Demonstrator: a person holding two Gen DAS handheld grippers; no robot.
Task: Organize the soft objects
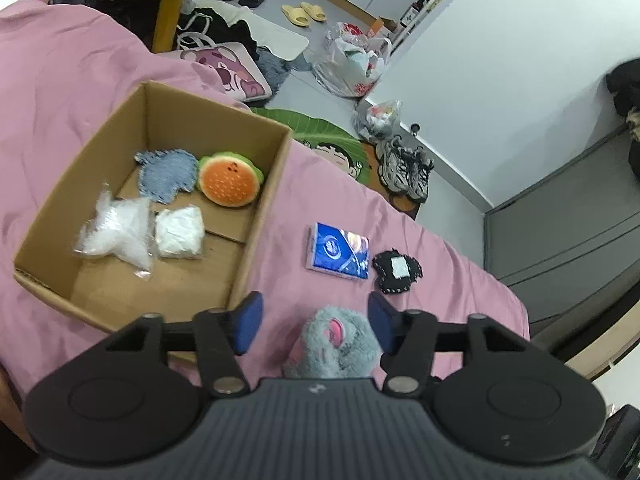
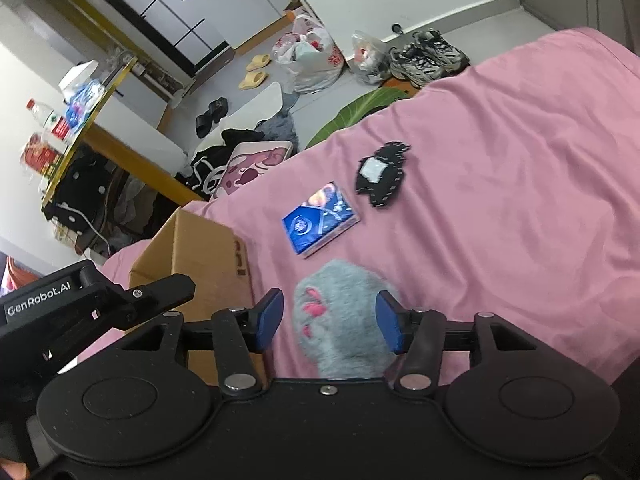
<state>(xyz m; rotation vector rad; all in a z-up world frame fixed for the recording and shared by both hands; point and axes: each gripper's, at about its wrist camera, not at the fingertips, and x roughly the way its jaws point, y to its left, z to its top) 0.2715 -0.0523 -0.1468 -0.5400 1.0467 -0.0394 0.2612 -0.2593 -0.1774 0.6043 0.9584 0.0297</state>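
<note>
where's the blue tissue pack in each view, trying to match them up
Left wrist view: the blue tissue pack lies on the pink bedsheet, right of the cardboard box and left of the black patch.
Right wrist view: the pack sits centre frame, right of the box, below-left of the black patch.
Shared landmark: the grey plush paw, just nearer the camera than the pack.

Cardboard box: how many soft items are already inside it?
4 in the brown cardboard box: blue denim patch, orange-green plush burger, clear bag of white stuffing, white wrapped pad. The near wall may hide more.
</note>
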